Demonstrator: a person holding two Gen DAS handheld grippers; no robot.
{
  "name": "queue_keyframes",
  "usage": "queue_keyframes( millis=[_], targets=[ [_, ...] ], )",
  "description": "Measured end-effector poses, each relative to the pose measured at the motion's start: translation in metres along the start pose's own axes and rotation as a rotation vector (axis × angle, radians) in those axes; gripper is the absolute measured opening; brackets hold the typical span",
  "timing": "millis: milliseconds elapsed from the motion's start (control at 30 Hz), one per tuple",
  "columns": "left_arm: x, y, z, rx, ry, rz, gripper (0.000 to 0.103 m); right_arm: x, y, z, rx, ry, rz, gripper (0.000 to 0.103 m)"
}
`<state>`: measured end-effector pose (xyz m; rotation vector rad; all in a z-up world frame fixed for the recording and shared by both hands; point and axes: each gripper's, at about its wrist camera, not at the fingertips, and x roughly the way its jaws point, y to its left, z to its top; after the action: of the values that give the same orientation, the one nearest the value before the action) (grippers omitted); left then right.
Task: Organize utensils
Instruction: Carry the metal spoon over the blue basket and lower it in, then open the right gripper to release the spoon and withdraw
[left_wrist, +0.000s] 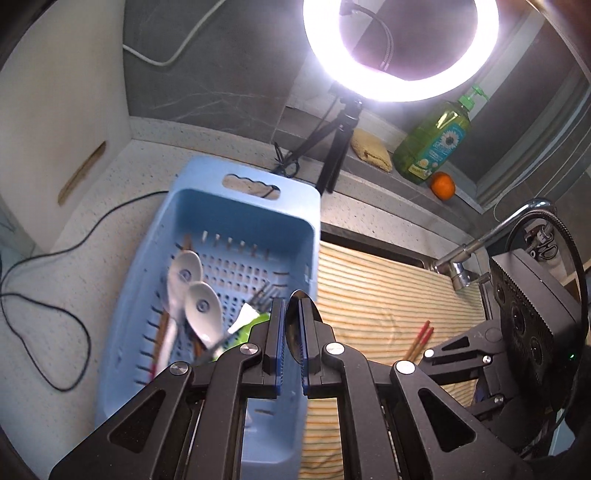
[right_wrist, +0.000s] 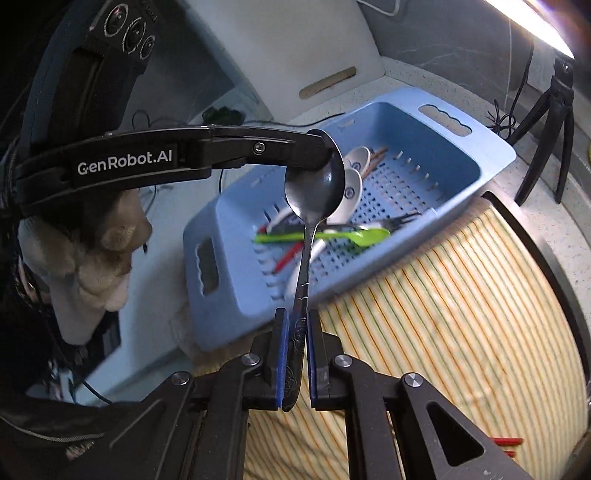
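Observation:
A metal spoon (right_wrist: 314, 192) is held by both grippers above the near edge of a blue basket (right_wrist: 480, 147). My right gripper (right_wrist: 297, 314) is shut on the spoon's handle. My left gripper (left_wrist: 291, 306) is shut on the spoon's bowl (left_wrist: 295, 332); it reaches in from the left in the right wrist view (right_wrist: 325, 155). The basket (left_wrist: 184, 206) holds two white ceramic spoons (left_wrist: 201, 306), a green plastic spoon (right_wrist: 332, 236), a fork (right_wrist: 399, 219) and chopsticks.
A striped mat (left_wrist: 388, 288) covers the sink right of the basket, with red chopsticks (left_wrist: 419, 339) on it. A ring light on a tripod (left_wrist: 340, 147), a soap bottle (left_wrist: 432, 140), an orange (left_wrist: 442, 185), a faucet (left_wrist: 480, 240) and a white cutting board (left_wrist: 55, 129) stand around.

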<state>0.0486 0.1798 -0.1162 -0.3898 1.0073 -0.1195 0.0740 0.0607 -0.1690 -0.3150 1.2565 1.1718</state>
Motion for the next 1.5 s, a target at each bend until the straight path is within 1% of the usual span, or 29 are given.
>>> queue_keyframes(
  millis=[200, 433, 700, 800, 1100, 1333, 1500],
  targets=[
    [0.012, 0.024, 0.017, -0.012, 0.03, -0.015, 0.005, 0.02, -0.006, 0.019, 0.12, -0.019, 0.051, 0.008],
    [0.028, 0.032, 0.033, 0.009, 0.069, -0.017, 0.005, 0.037, -0.013, 0.031, 0.244, -0.042, 0.098, 0.009],
    [0.059, 0.032, 0.04, 0.042, 0.144, -0.017, 0.005, 0.067, -0.027, 0.039, 0.367, -0.034, 0.104, 0.01],
    [0.067, 0.035, 0.041, 0.033, 0.166, -0.028, 0.005, 0.073, -0.031, 0.037, 0.4, -0.029, 0.096, 0.01],
    [0.088, 0.045, 0.041, 0.004, 0.217, -0.041, 0.005, 0.081, -0.032, 0.037, 0.438, -0.026, 0.077, 0.012],
    [0.099, 0.046, 0.042, -0.024, 0.243, -0.057, 0.005, 0.083, -0.022, 0.042, 0.421, -0.03, 0.076, 0.017],
    [0.104, 0.044, 0.043, -0.035, 0.25, -0.056, 0.005, 0.086, -0.014, 0.044, 0.408, -0.025, 0.078, 0.018]
  ],
)
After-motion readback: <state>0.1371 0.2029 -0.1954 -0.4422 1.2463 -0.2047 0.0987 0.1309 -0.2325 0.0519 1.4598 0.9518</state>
